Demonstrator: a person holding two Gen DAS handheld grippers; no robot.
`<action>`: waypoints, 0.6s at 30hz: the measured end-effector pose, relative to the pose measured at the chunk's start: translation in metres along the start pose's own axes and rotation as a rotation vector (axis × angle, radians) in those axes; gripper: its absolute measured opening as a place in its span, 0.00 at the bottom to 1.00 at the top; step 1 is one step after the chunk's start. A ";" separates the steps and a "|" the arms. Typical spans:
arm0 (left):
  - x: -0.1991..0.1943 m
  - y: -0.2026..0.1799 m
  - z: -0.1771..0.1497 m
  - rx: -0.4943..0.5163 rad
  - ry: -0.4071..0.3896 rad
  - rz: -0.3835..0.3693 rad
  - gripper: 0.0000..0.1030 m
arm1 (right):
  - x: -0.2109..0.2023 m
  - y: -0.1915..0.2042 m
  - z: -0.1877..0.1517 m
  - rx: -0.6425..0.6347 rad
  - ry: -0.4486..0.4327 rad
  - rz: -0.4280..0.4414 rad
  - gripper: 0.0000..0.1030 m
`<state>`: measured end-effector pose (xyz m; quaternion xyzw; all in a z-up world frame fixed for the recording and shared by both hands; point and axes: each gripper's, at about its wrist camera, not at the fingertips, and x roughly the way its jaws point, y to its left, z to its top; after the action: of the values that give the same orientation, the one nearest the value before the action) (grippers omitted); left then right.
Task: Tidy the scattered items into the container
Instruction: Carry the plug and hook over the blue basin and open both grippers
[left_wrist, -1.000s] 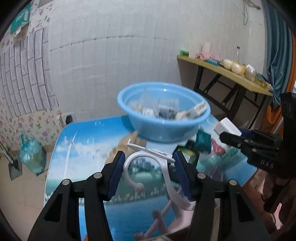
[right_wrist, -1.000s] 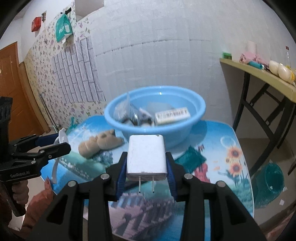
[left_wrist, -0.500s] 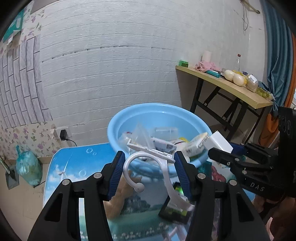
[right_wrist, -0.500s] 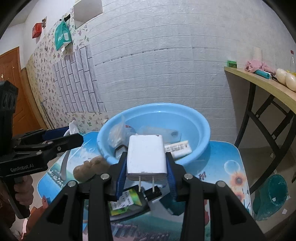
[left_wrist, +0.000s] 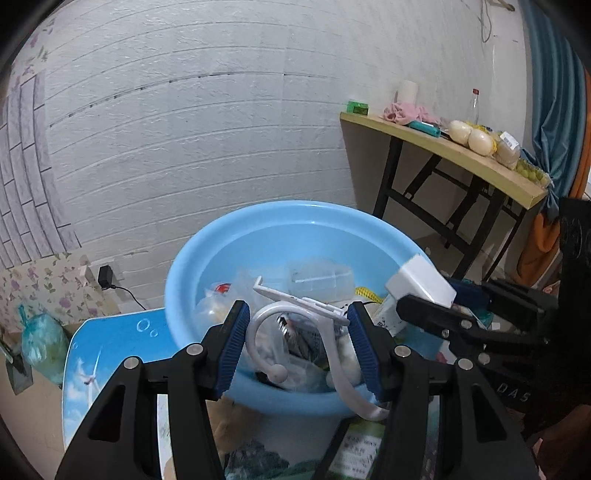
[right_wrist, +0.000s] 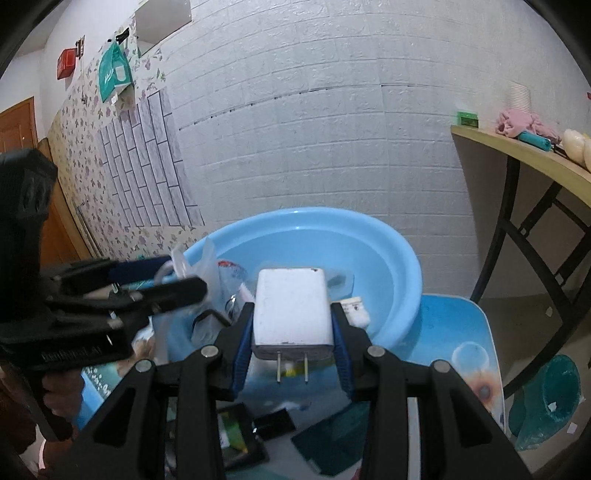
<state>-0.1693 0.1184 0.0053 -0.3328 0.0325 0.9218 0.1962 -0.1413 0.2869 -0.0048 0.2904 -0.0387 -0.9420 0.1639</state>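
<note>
A light blue basin (left_wrist: 236, 240) (right_wrist: 399, 266) holding several small items stands on the picture-printed table. My left gripper (left_wrist: 295, 332) is shut on a white curved plastic hook (left_wrist: 291, 310), held just over the basin's near rim. My right gripper (right_wrist: 291, 325) is shut on a white plug charger (right_wrist: 291, 306) with its two prongs pointing toward the camera, above the basin's near edge. Each gripper shows in the other's view: the right one with the charger (left_wrist: 421, 284) at the right, the left one (right_wrist: 155, 291) at the left.
On the table (right_wrist: 454, 332) before the basin lie a black-and-green box (right_wrist: 232, 435), a small black item (right_wrist: 273, 424) and a dark teal packet (right_wrist: 332, 435). A wooden side table (left_wrist: 461, 158) with food stands at the right. A teal bin (right_wrist: 546, 398) sits on the floor.
Both grippers have moved forward toward the basin, which now looms larger and lower in both views. The hook and the charger stay gripped.
</note>
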 end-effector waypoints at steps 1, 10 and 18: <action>0.002 -0.001 0.001 0.002 -0.001 -0.002 0.53 | 0.002 -0.002 0.001 0.004 -0.003 -0.001 0.37; 0.014 0.004 -0.001 -0.021 0.022 -0.006 0.64 | 0.019 -0.012 0.011 0.037 -0.017 -0.011 0.42; 0.001 0.015 -0.006 -0.056 0.014 0.018 0.66 | 0.016 -0.007 0.010 0.055 0.001 -0.010 0.65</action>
<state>-0.1722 0.1041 -0.0016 -0.3444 0.0111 0.9217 0.1784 -0.1617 0.2882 -0.0068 0.2953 -0.0631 -0.9413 0.1509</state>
